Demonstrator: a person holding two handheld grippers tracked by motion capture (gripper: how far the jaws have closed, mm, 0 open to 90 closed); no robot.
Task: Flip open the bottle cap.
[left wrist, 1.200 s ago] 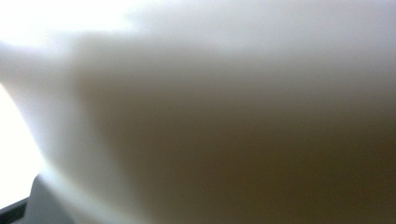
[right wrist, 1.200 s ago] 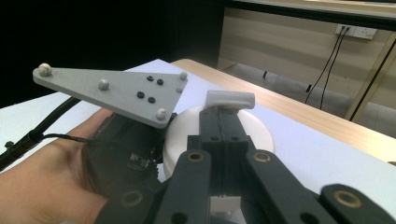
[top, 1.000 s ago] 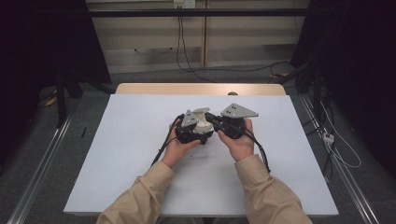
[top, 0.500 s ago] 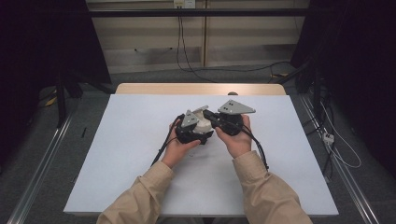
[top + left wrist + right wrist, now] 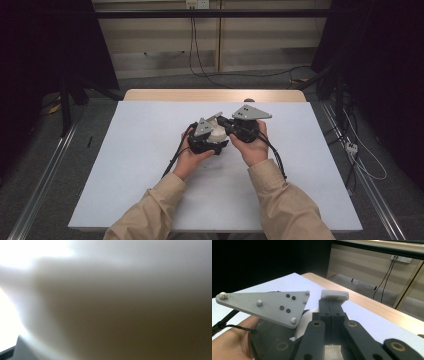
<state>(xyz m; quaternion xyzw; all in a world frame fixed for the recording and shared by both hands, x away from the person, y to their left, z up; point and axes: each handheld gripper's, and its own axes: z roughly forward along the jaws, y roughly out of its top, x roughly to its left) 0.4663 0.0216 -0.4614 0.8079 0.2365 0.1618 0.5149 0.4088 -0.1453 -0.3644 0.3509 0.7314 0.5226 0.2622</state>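
A white object sits between the two grippers at the middle of the white table. My right gripper points left at it. In the right gripper view its black jaws are pressed together, with a white edge of the object pinched at their tips. My left gripper, with its grey plate, lies against the object from the left. A blurred whitish surface sits right against the left gripper's camera and hides its jaws.
A wooden strip runs along the table's far edge. Cables trail from the grippers toward the person's sleeves. Metal rails run along the floor on both sides. Wall cables hang behind.
The right gripper has shifted slightly left and farther from the person, closer to the left gripper. Both hands otherwise hold the same place around the white object.
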